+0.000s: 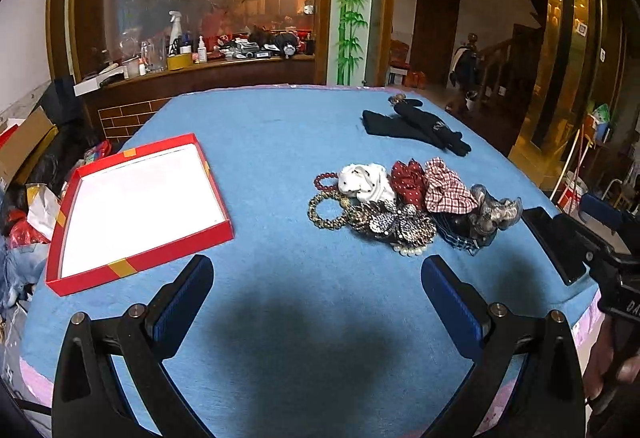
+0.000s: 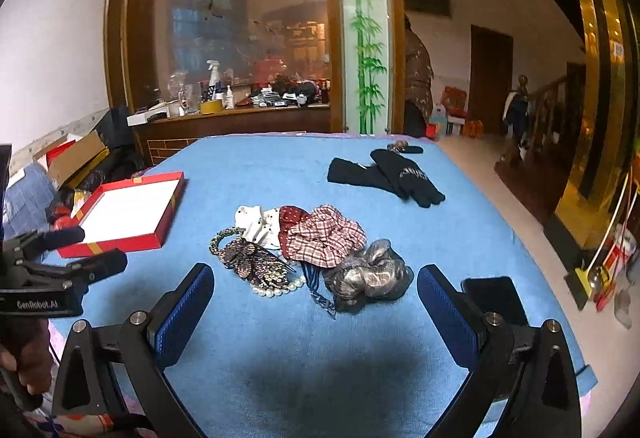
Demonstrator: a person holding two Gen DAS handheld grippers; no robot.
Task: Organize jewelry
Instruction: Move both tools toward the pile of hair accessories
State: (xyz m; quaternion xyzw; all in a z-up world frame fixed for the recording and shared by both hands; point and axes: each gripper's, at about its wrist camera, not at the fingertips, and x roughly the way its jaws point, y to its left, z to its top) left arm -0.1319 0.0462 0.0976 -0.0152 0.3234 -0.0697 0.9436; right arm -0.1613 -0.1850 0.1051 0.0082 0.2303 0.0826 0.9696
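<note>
A pile of hair accessories and jewelry (image 1: pixel 404 206) lies on the blue table: a white scrunchie (image 1: pixel 366 180), red dotted and plaid scrunchies (image 1: pixel 446 186), a beaded bracelet (image 1: pixel 326 210), a sequined bow with pearls (image 1: pixel 396 224) and a grey scrunchie (image 2: pixel 368 274). An empty red box with a white inside (image 1: pixel 136 210) sits to the left. My left gripper (image 1: pixel 316 278) is open and empty, hovering in front of the pile. My right gripper (image 2: pixel 316 286) is open and empty, just short of the pile (image 2: pixel 304 242). The red box also shows in the right wrist view (image 2: pixel 128 214).
Black gloves (image 1: pixel 416 128) lie at the far side of the table, also in the right wrist view (image 2: pixel 388 174). A black phone (image 2: pixel 496 298) lies at the right edge. Boxes and bags clutter the floor at left (image 1: pixel 24 190). A cluttered counter stands behind the table.
</note>
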